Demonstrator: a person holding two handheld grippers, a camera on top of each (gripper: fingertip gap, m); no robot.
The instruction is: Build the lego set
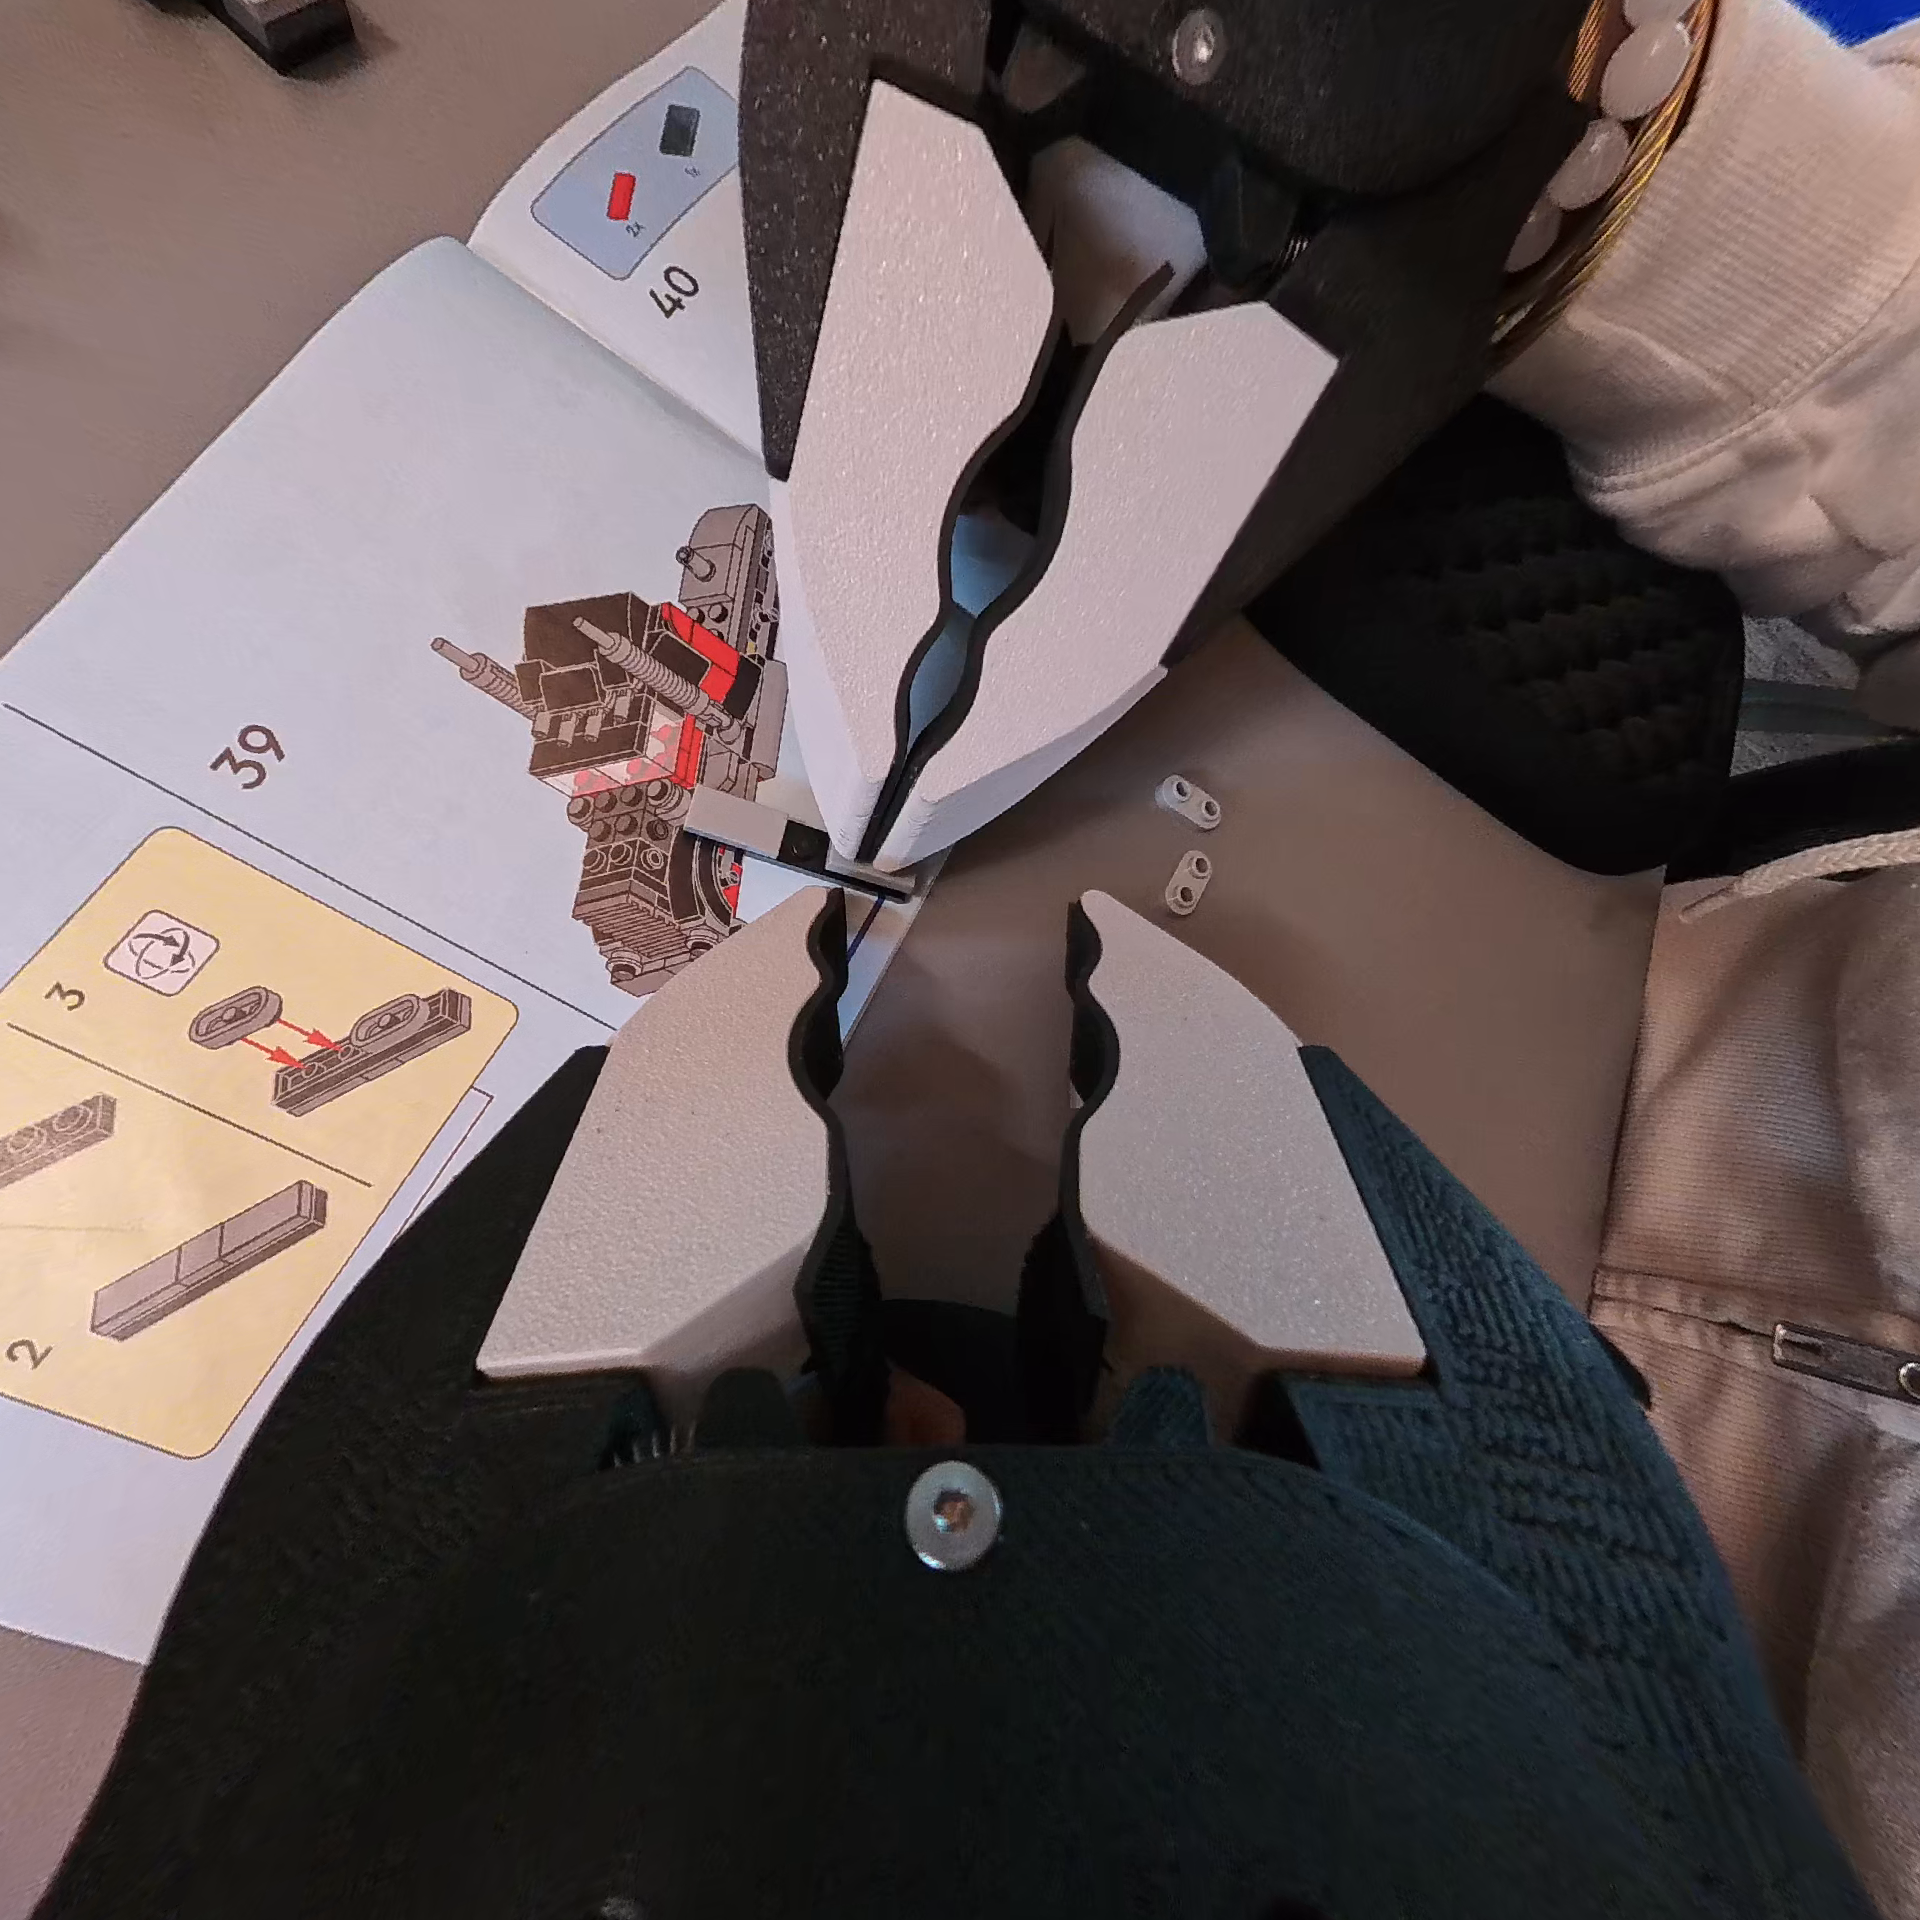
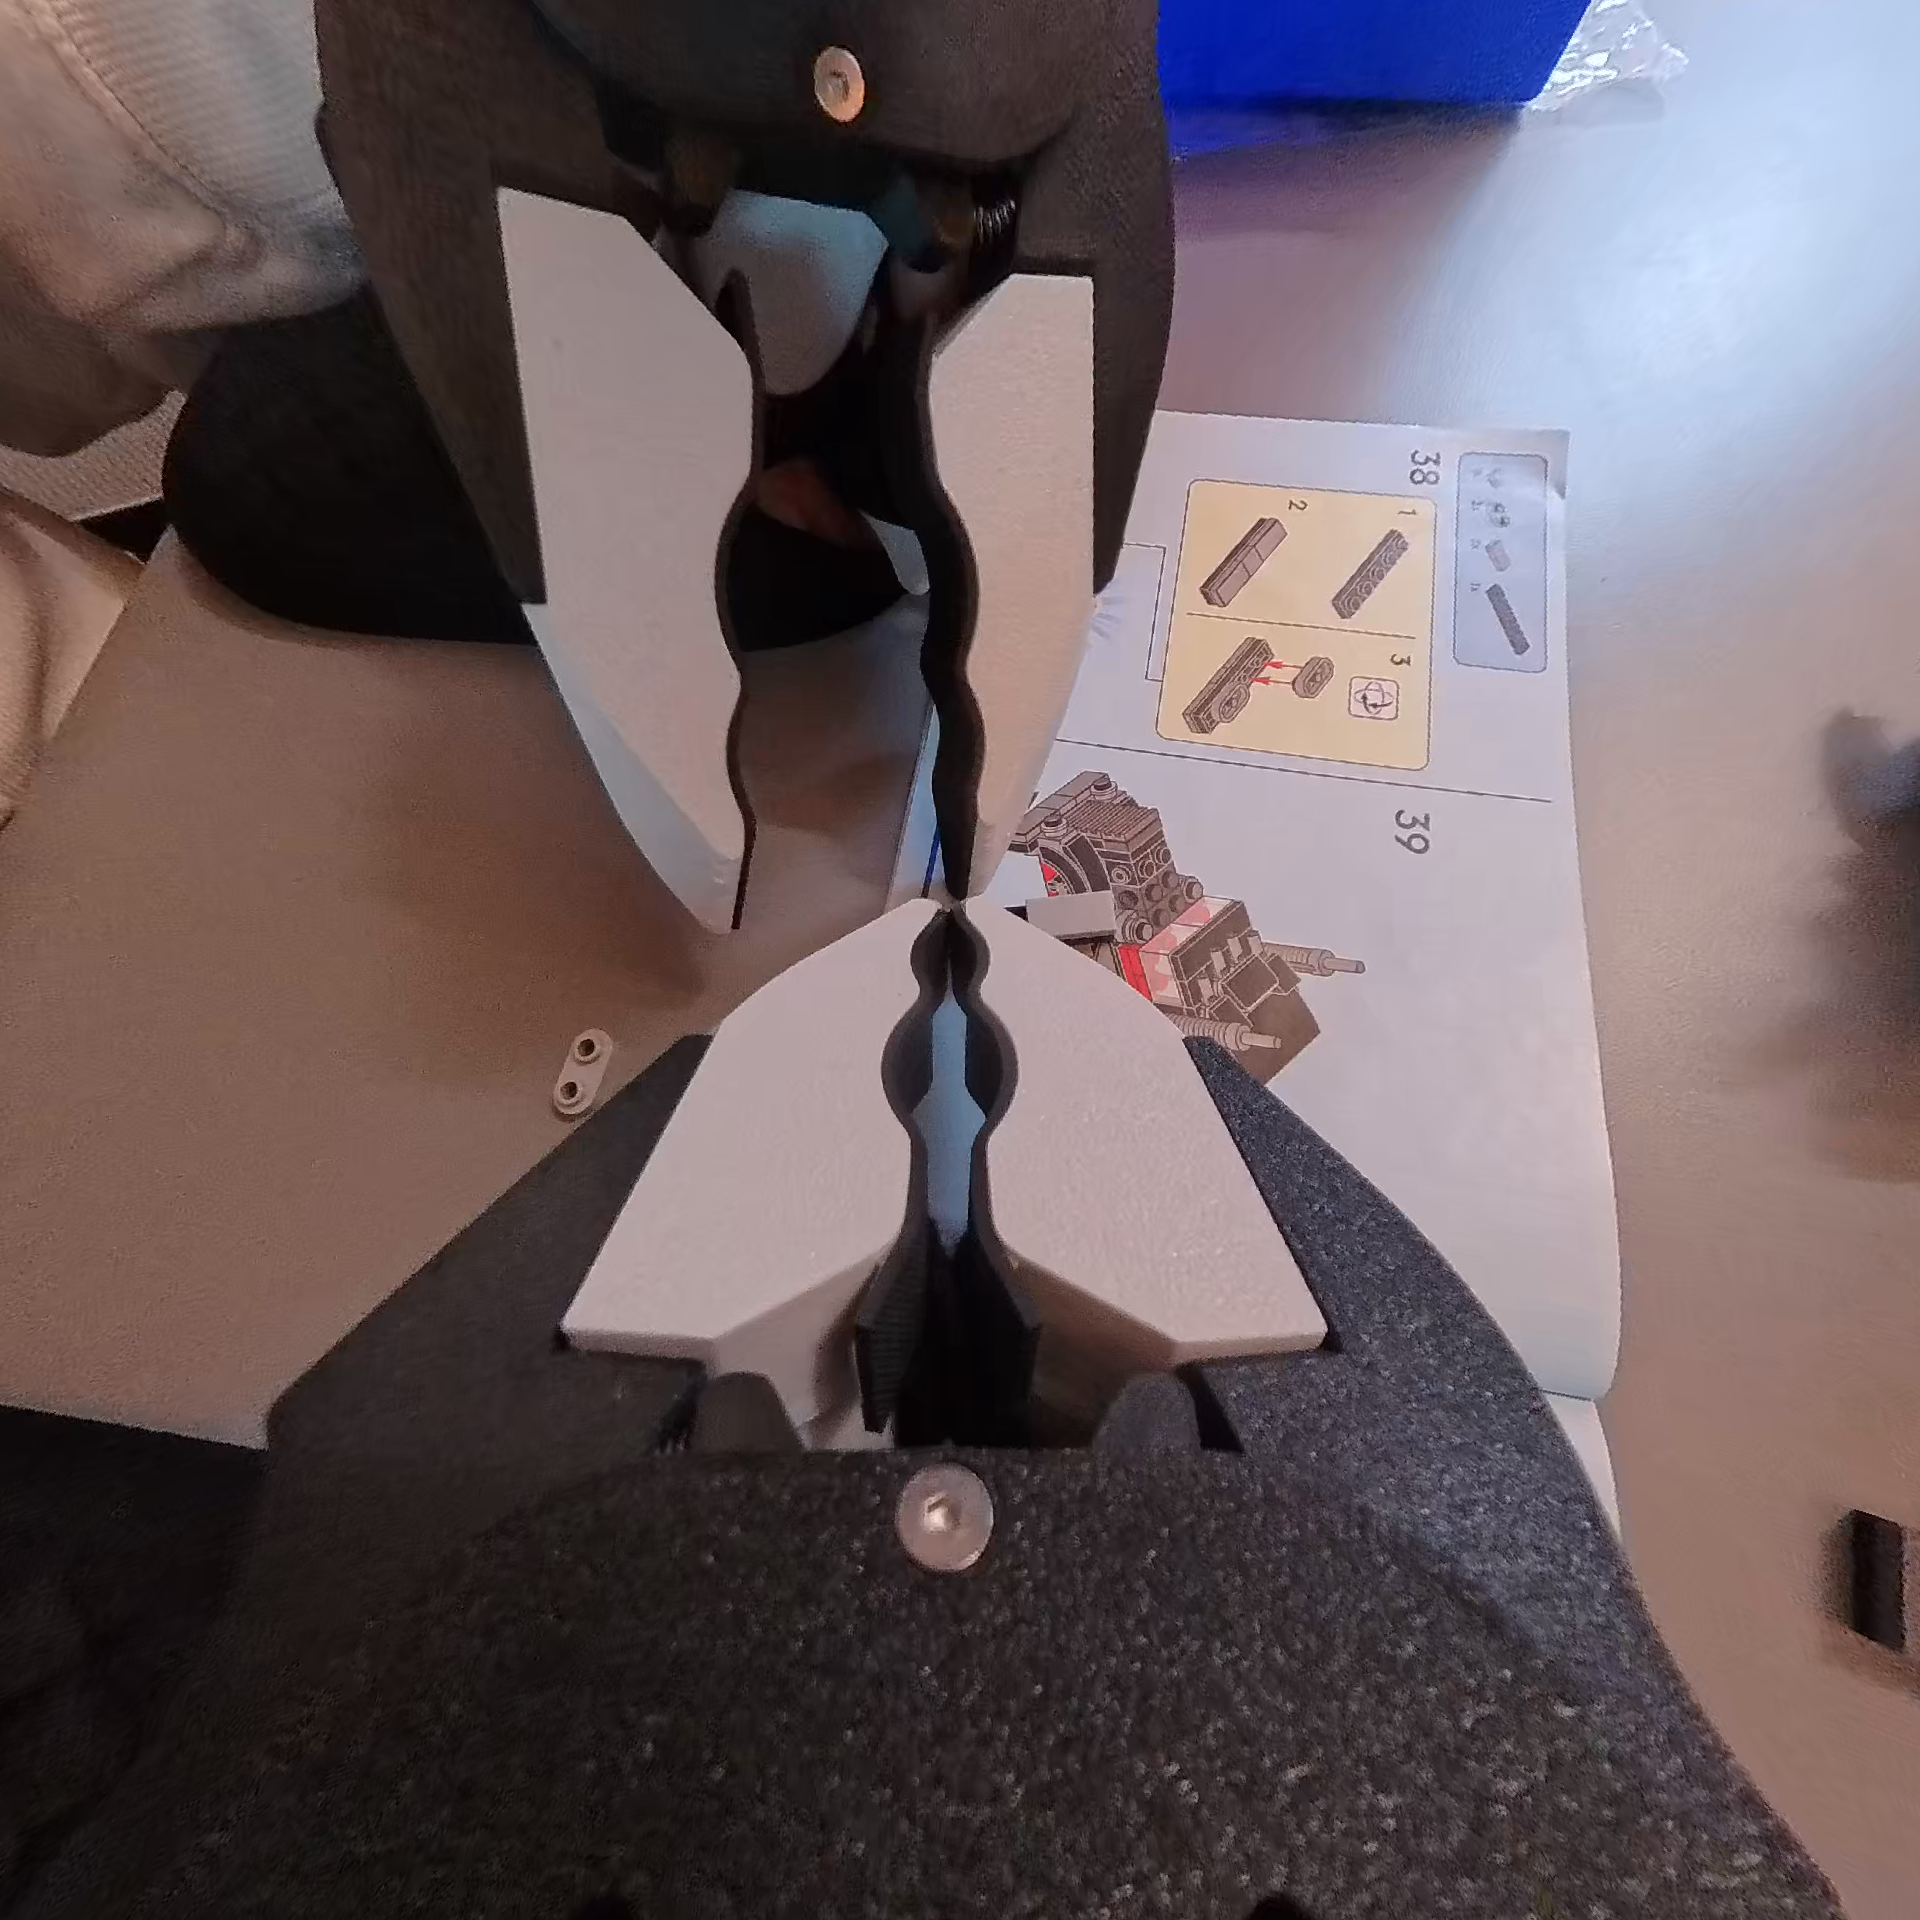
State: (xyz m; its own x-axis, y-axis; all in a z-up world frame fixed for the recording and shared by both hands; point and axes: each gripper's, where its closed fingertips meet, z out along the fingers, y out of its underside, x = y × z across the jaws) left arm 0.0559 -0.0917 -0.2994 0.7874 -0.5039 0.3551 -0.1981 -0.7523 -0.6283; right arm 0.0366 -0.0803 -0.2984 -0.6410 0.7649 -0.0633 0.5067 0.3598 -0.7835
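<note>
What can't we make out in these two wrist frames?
- Right wrist view: the long plate held by the right gripper is mostly hidden behind both grippers' fingers.
- Right wrist view: dark shape at the right edge, blurred.
- Left wrist view: black piece cut off by the top edge.
- Instruction booklet: partly covered by grippers.

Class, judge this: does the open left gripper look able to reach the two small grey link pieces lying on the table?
Probably yes. The left gripper is open, and the link pieces lie on bare table just ahead to its right; the right gripper sits beside that path.
</note>
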